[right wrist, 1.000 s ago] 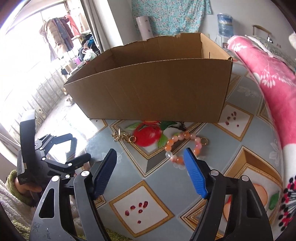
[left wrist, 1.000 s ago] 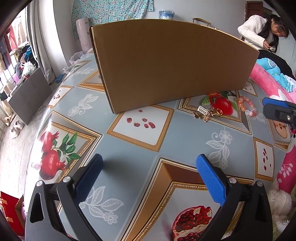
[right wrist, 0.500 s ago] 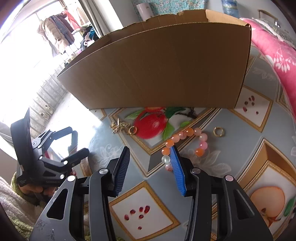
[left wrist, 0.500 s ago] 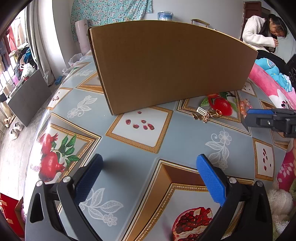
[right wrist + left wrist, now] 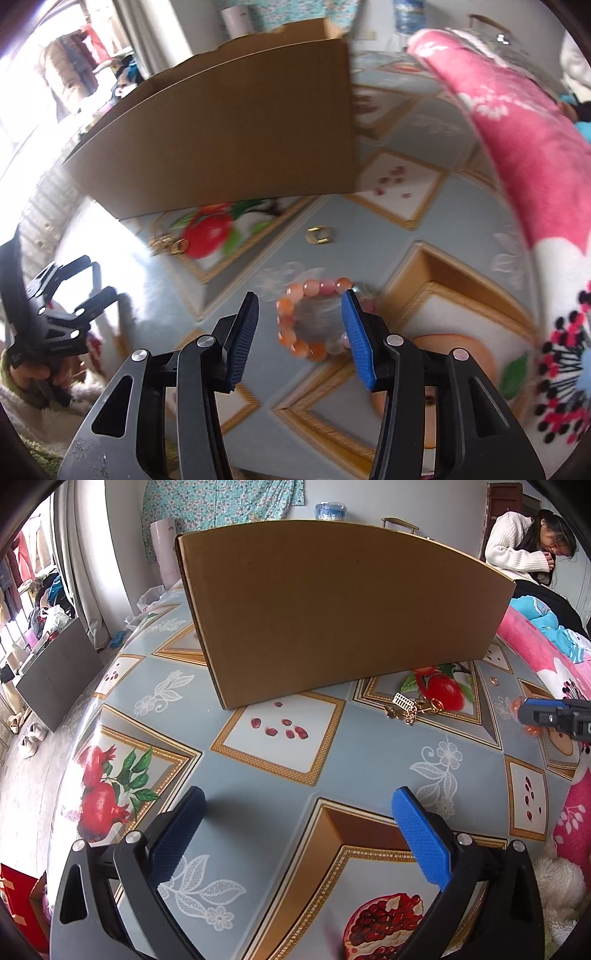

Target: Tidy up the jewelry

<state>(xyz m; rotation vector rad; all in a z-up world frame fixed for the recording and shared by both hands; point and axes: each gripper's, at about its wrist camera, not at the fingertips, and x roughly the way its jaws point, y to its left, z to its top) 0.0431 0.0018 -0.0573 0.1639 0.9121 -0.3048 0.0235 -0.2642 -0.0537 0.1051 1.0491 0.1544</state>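
Note:
An orange and pink bead bracelet (image 5: 286,306) lies on the patterned tablecloth (image 5: 388,258). My right gripper (image 5: 300,295) hangs over it. Its jaws are opening, with most of the bracelet between them and the right pad over its right edge; no pad presses on it. A gold ring (image 5: 318,235) lies just beyond the bracelet. A gold chain (image 5: 410,707) lies near the foot of the open cardboard box (image 5: 332,609). My left gripper (image 5: 297,801) is open over bare tablecloth, well short of the box. The right gripper (image 5: 554,718) shows at the right edge of the left wrist view.
A pink blanket (image 5: 517,129) rises along the table's right side. A person in a white sweater (image 5: 517,554) sits behind it. The table's left edge drops to the floor (image 5: 22,775). A white plush thing (image 5: 554,886) sits at the near right.
My right gripper moved forward and down over the bracelet, and its jaws narrowed from wide. The left gripper stayed put.

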